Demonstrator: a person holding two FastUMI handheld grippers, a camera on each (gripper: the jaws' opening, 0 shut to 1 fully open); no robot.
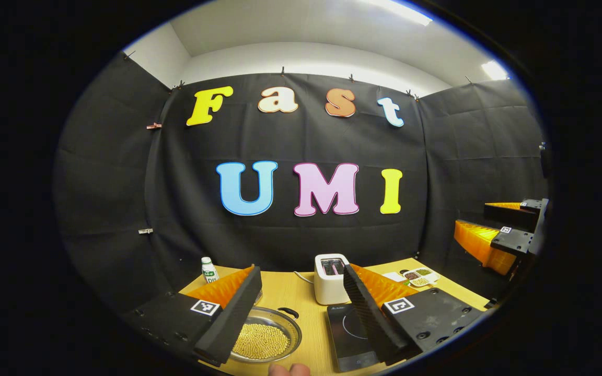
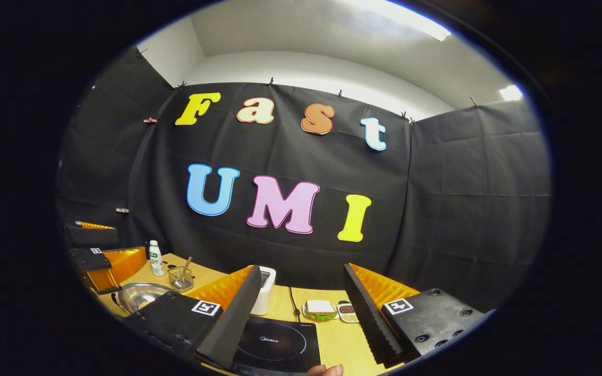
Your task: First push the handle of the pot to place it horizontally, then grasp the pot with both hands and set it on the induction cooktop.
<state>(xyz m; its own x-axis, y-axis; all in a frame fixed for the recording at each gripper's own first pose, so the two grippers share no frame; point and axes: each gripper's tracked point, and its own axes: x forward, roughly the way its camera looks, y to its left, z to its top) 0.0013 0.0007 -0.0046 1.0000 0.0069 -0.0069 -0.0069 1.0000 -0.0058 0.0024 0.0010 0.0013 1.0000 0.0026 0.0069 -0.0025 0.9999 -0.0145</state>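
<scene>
Now, reading the scene from largest to smallest:
Desk: the desk (image 1: pixel 301 297) is carrying everything at one level, so you are working from above and in front.
Induction cooktop: the induction cooktop (image 2: pixel 280 344) is lying flat just right of the pot, so the lift is looking short.
Pot: the pot (image 1: pixel 265 334) is sitting left of the cooktop, holding pale beans; its handle (image 1: pixel 288 312) is pointing toward the back, so the push is not yet done.
Left tool: your left tool (image 1: pixel 301 324) is hanging above the pot, fingers spread wide, gripping nothing.
Right tool: your right tool (image 2: pixel 301 324) is hovering over the cooktop, likewise spread and empty.
Toaster: the toaster (image 1: pixel 331 279) is standing behind; be keeping clear of it.
</scene>
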